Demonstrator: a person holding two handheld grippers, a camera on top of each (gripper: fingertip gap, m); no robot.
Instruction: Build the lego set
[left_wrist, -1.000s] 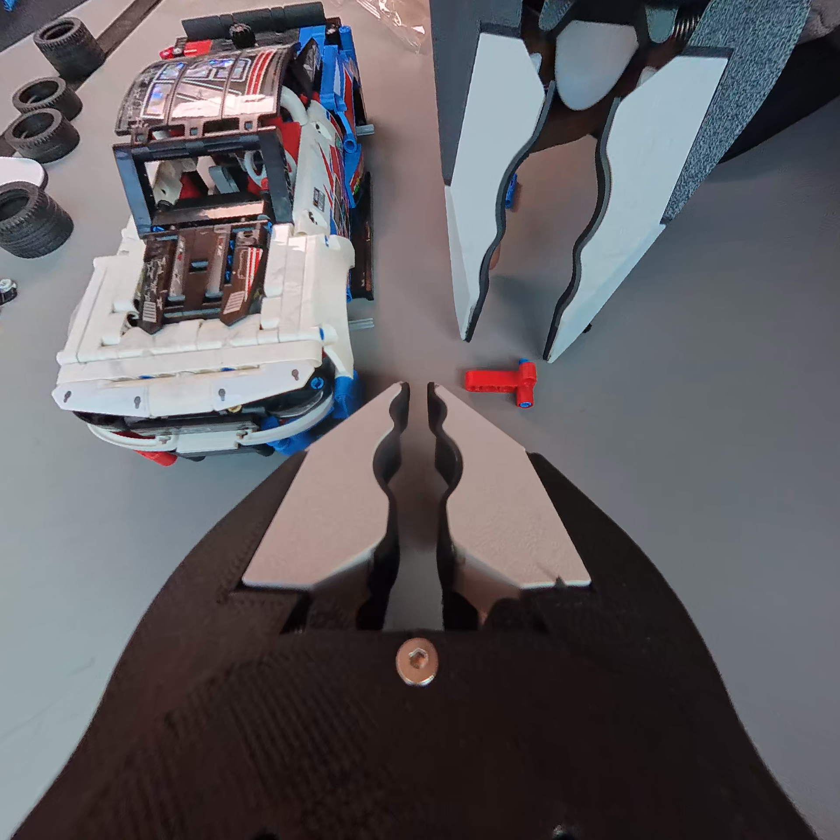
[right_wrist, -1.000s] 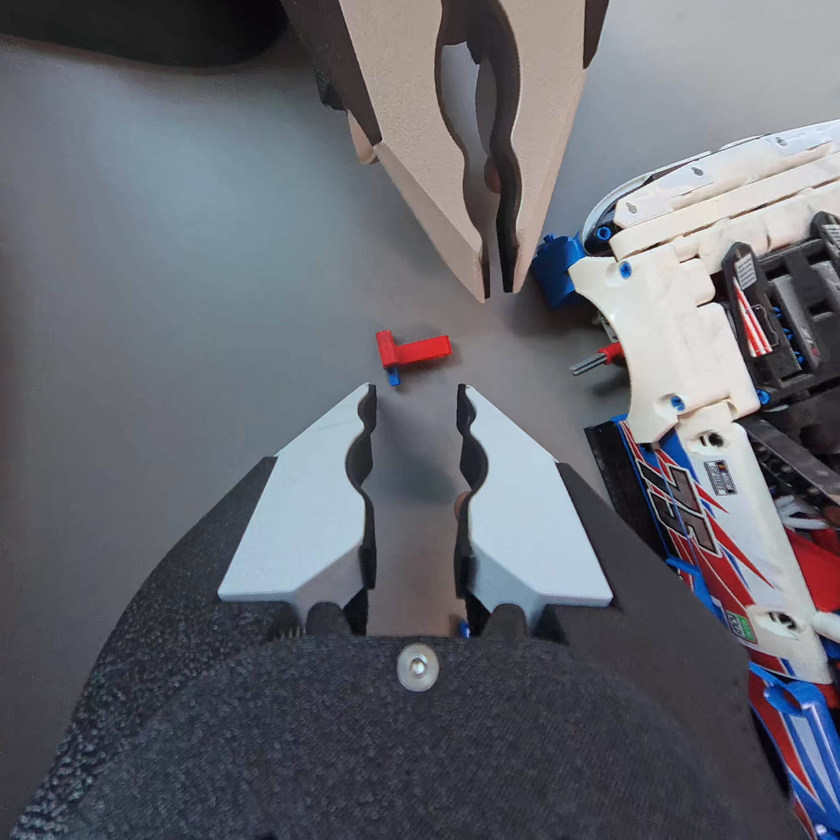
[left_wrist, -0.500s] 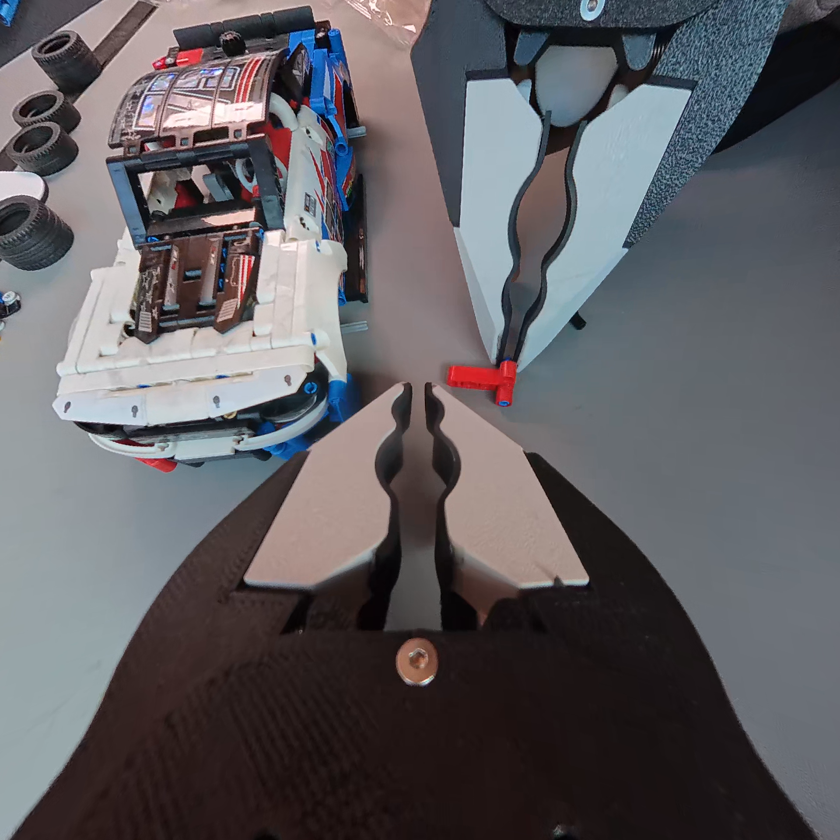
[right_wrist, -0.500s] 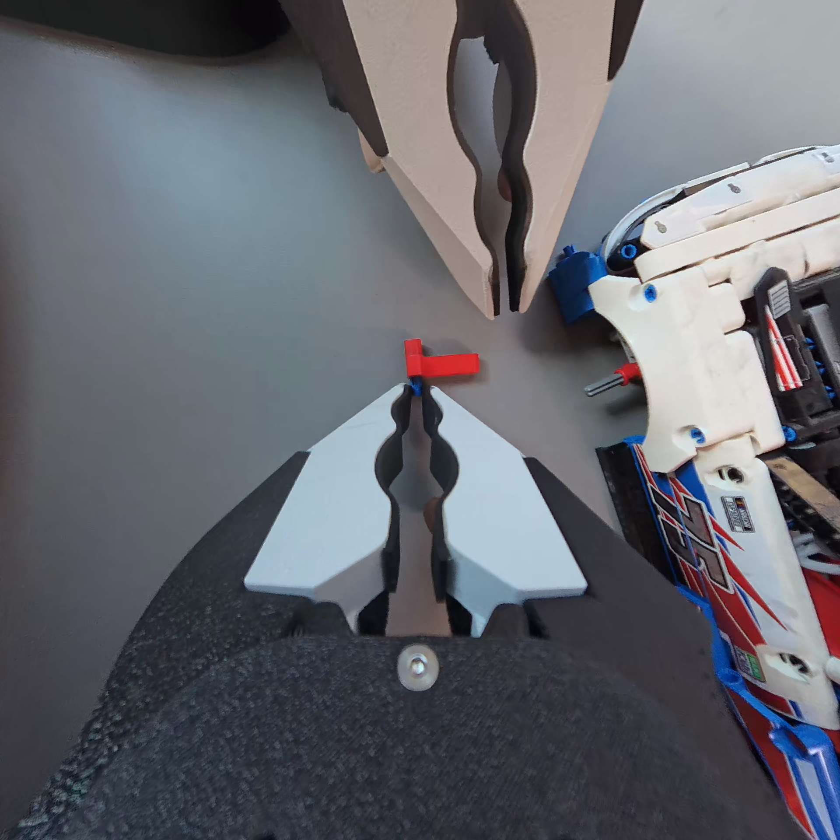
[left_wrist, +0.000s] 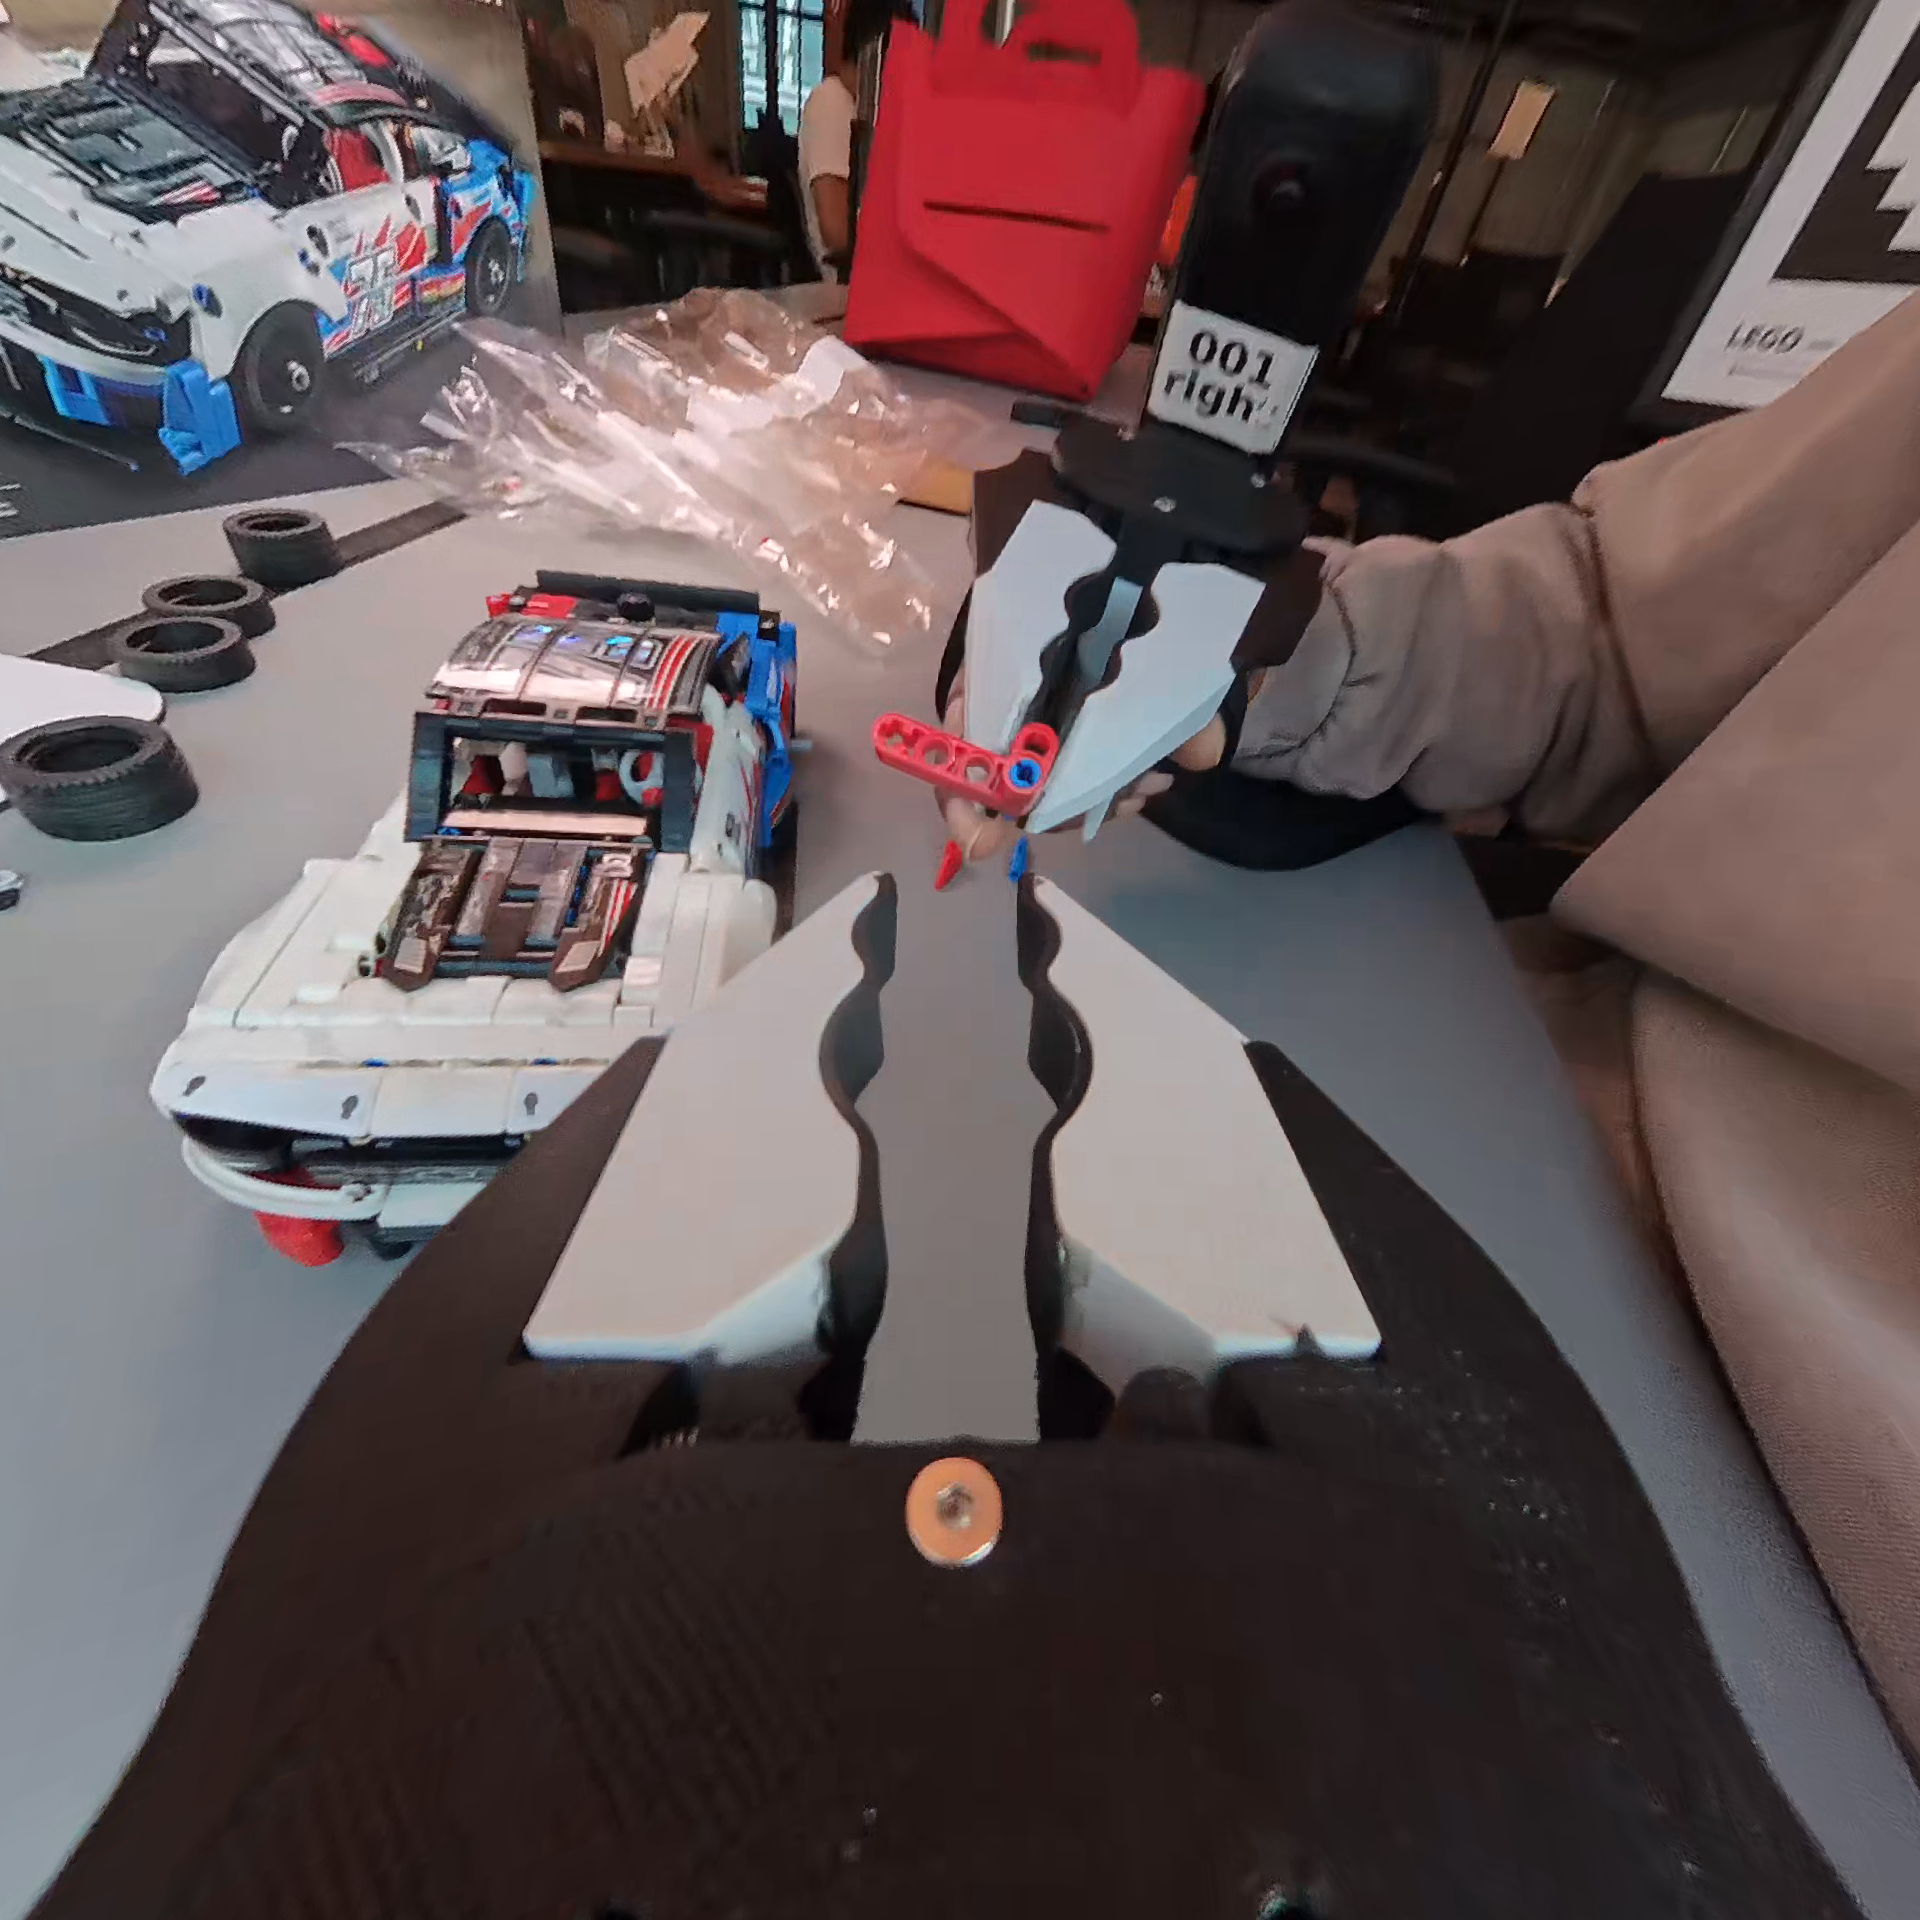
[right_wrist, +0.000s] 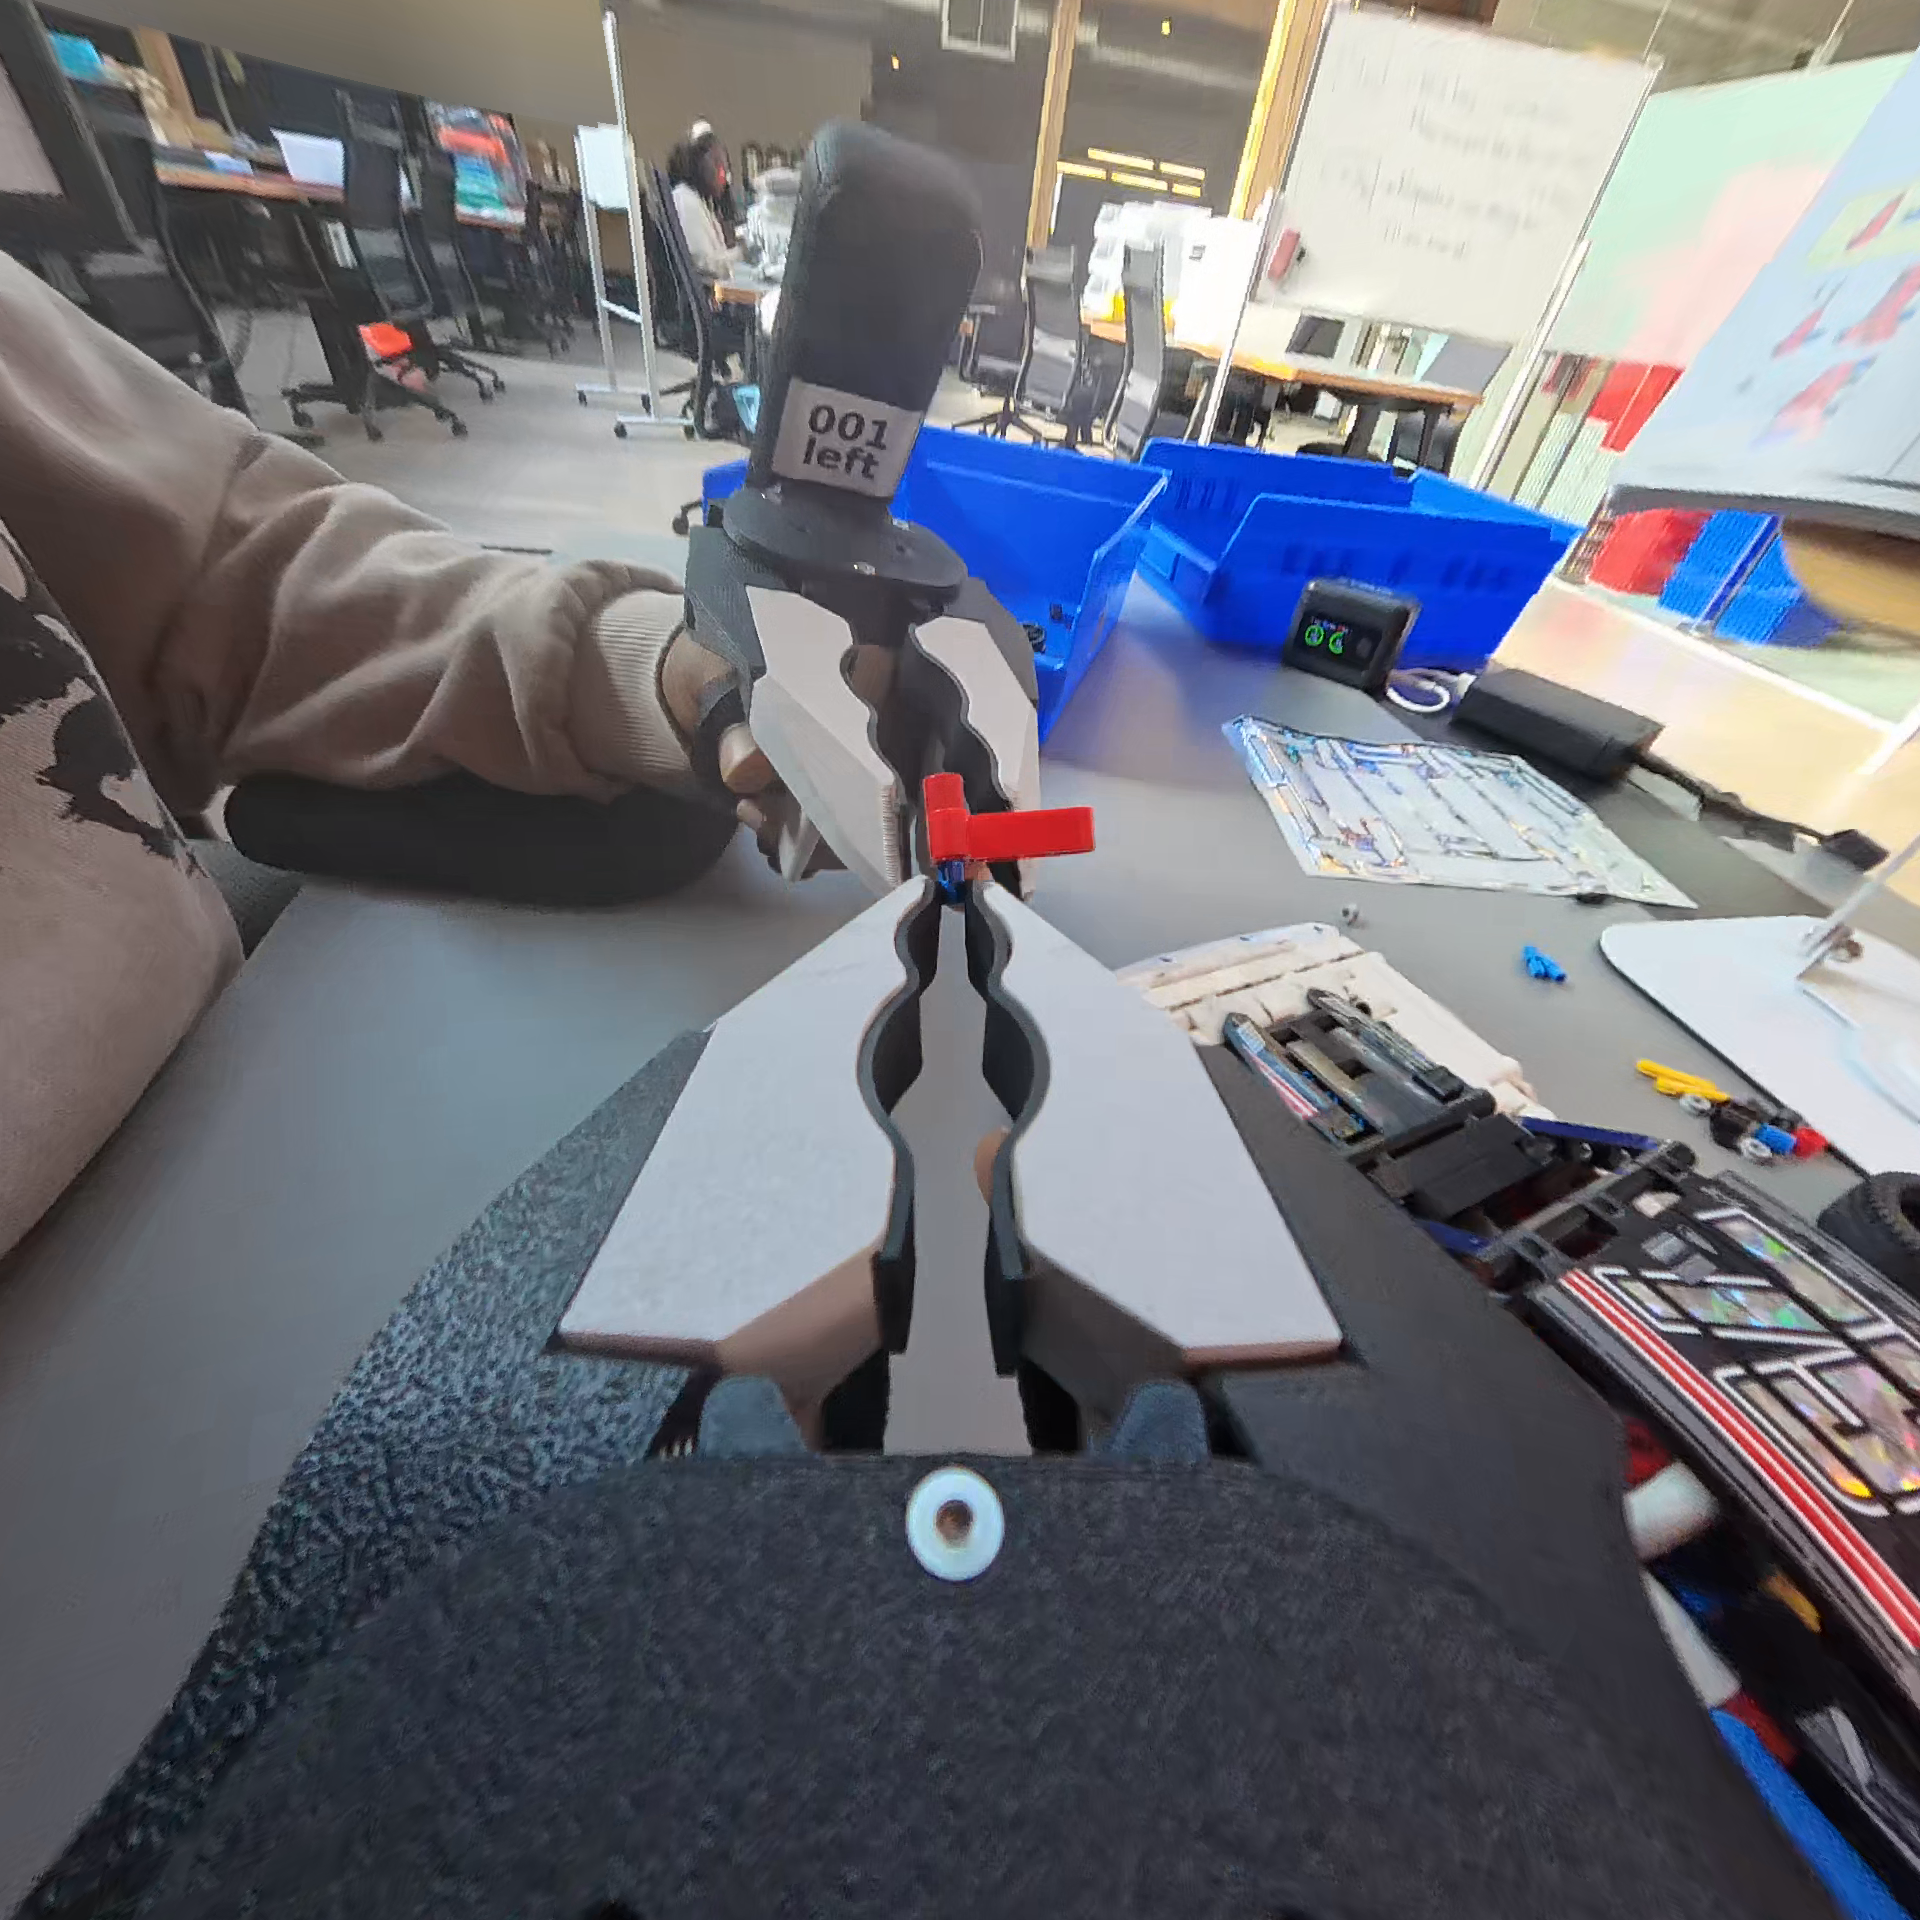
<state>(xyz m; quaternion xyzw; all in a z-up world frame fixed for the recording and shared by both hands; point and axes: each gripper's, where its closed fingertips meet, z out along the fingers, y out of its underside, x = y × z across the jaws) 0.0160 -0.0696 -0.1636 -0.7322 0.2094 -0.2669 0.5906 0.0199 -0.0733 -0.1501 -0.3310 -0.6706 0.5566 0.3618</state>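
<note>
Right gripper (right_wrist: 954, 896) fingers pinch the blue pin of a red L-shaped piece (right_wrist: 1003, 828), lifted above the counter (left_wrist: 156, 1403) | left gripper (left_wrist: 954, 883) fingers parted, empty | car model (left_wrist: 499, 894) front partly hidden.

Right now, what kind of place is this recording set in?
Probably a shared open-plan office or lab: rows of desks with office chairs, a rolling whiteboard, and blue storage bins on the grey worktable with the half-built Lego car.
</note>
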